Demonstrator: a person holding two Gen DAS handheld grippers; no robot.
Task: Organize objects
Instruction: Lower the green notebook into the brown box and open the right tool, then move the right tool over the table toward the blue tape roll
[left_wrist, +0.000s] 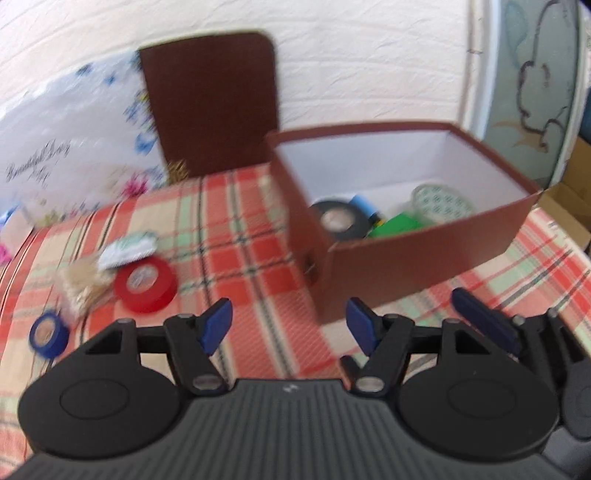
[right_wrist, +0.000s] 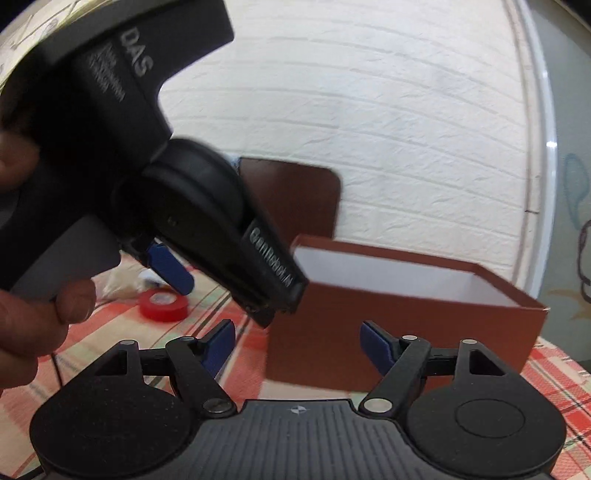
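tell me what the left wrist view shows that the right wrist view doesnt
Only the left wrist view looks into the brown box: a black tape roll, a green item and a patterned roll lie inside. It also shows a blue tape roll on the cloth.

Only the right wrist view shows a hand holding the left tongs, seen from outside.

Both show the box, the red tape roll, the brown lid leaning on the wall, the plaid cloth, and open, empty tongs up front.
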